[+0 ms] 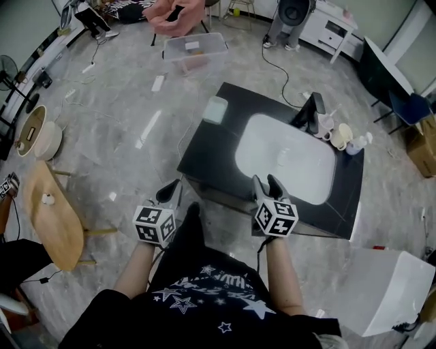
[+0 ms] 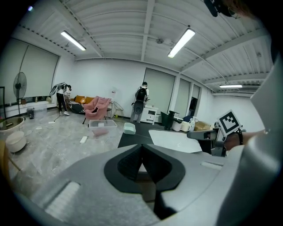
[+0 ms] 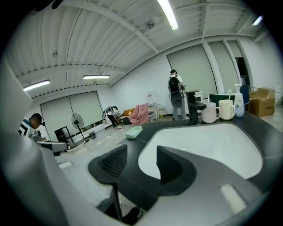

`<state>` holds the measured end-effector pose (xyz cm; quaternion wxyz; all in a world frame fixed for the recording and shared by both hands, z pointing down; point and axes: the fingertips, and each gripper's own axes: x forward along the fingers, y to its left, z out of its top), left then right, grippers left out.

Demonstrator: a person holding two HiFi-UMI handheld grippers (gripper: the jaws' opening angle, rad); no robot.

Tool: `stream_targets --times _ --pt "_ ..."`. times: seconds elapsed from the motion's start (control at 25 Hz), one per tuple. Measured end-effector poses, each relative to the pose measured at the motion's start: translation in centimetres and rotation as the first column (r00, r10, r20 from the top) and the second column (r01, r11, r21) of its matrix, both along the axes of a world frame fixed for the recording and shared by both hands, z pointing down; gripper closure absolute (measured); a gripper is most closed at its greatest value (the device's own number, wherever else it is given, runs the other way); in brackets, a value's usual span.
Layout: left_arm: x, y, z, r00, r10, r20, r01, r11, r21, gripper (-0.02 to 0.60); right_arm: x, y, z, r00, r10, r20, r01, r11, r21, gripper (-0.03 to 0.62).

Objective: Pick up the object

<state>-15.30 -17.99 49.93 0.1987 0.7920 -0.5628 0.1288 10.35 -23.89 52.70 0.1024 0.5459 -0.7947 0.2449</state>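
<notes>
With the left gripper (image 2: 141, 151) closed on nothing and the right gripper (image 3: 142, 164) parted and empty, the green box (image 1: 215, 109) at the far corner of the counter (image 1: 208, 155), likely the object, could be pushed off if approached too low.

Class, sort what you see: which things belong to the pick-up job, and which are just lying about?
Job: left gripper, shut; right gripper, open; probably the pale green rectangular box on the black counter.
Lying about: white mugs, clear plastic bin, pink chair.
</notes>
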Motion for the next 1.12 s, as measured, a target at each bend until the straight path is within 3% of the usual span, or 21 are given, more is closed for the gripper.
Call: stream_targets --times 0.32,0.52,1.12 --pt "-3.2 -11.7 -0.2 0.991 0.134 -0.021 -0.135 0.990 -0.028 0.572 -4.7 -9.0 -0.4 0.996 0.078 -0.040 -0.080 0.996 -0.038 0.382" --pt "-4.9 -17.2 0.6 0.986 0.166 -0.036 -0.167 0.985 -0.034 0.572 -7.2 -13.8 0.7 0.994 0.087 -0.061 -0.091 0.994 -0.065 0.382" --pt "-7.9 -25.3 4.4 0.968 0.236 -0.090 -0.245 0.963 -0.109 0.572 -13.0 -23.9 5.1 0.986 0.140 -0.087 -0.154 0.973 -0.173 0.384"
